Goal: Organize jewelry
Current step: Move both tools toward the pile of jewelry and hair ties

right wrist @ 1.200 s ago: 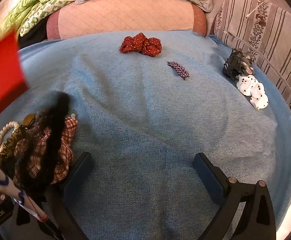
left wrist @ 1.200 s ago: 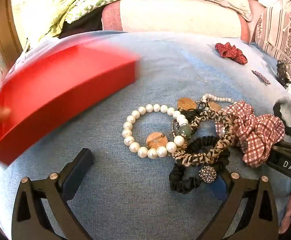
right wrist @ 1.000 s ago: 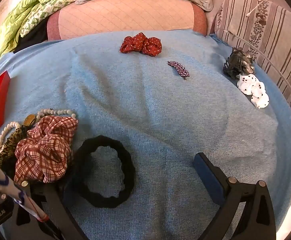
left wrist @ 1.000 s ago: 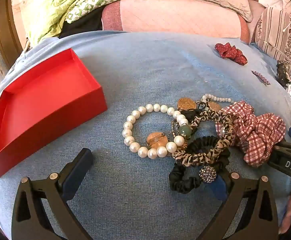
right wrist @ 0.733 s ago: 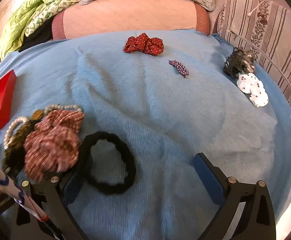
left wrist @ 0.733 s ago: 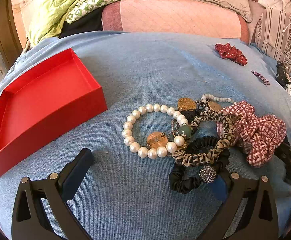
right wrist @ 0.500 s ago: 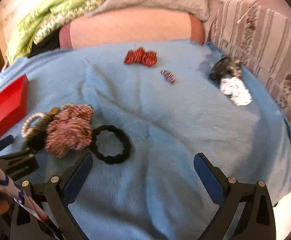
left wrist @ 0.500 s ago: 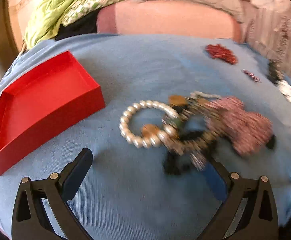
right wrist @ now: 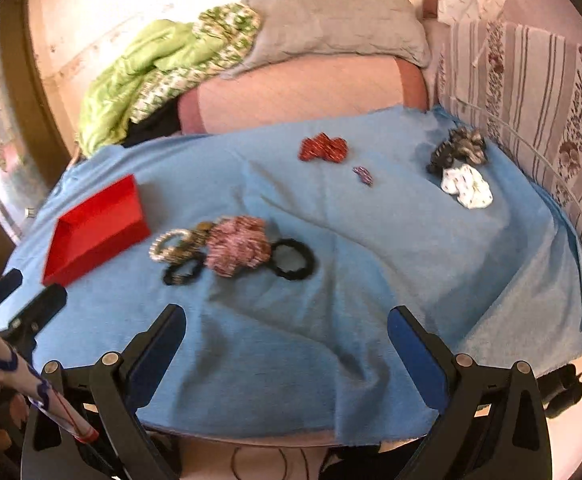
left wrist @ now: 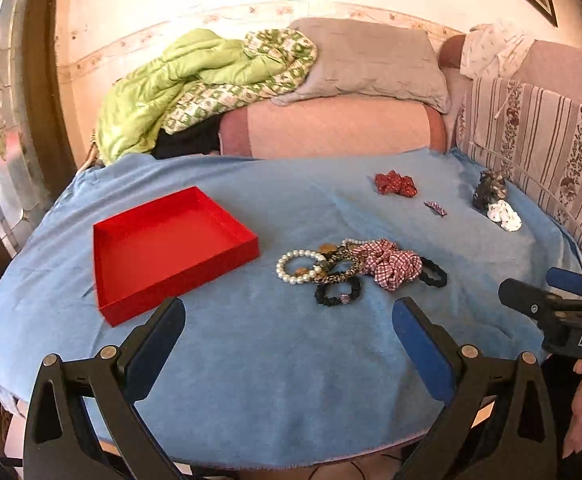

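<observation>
Left gripper (left wrist: 289, 326) wide, empty; right gripper (right wrist: 287, 332) wide, empty. Red tray (left wrist: 163, 240) beside pearl bracelet (left wrist: 297, 268), scrunchies (left wrist: 391, 266) on blue cloth (left wrist: 271, 360).

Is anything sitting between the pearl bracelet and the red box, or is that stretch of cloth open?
Nothing visible blocks it. The pearl bracelet lies at the pile's box-side edge, with only bare blue cloth between it and the red box. The leopard scrunchie touches the bracelet's far side and may drag along.
</observation>
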A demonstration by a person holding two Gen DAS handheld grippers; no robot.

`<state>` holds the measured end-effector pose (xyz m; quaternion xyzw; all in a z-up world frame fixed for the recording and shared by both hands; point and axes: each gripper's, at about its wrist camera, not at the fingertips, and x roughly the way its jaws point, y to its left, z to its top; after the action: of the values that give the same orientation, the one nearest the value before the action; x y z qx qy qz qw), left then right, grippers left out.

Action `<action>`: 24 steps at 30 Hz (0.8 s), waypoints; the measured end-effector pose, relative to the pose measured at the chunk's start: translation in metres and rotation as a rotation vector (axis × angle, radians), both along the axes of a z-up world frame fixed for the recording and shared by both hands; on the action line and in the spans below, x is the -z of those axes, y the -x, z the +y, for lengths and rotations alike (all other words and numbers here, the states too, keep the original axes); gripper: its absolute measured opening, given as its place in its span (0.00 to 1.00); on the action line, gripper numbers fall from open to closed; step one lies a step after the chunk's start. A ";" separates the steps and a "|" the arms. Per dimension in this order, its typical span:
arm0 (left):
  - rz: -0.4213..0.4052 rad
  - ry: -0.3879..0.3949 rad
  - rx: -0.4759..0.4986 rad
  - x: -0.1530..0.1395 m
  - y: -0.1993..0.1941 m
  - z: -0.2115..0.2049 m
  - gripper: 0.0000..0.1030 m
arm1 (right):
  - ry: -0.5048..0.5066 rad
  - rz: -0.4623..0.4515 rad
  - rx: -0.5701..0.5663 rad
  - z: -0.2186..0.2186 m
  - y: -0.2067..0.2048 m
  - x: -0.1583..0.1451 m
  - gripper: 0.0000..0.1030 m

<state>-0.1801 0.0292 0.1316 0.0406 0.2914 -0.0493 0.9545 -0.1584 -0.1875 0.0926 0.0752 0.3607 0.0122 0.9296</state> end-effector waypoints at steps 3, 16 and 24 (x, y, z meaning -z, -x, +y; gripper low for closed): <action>0.026 0.015 -0.016 -0.003 -0.001 0.005 1.00 | 0.002 0.010 -0.010 0.004 0.002 -0.001 0.99; 0.050 0.010 -0.029 0.000 -0.001 0.006 1.00 | 0.001 0.037 -0.042 0.015 0.008 0.000 0.99; 0.056 -0.008 -0.029 0.006 0.001 0.007 1.00 | 0.007 0.056 -0.066 0.021 0.004 0.005 0.99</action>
<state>-0.1808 0.0362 0.1258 0.0390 0.3187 -0.0354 0.9464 -0.1626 -0.1667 0.0876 0.0606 0.3890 0.0395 0.9184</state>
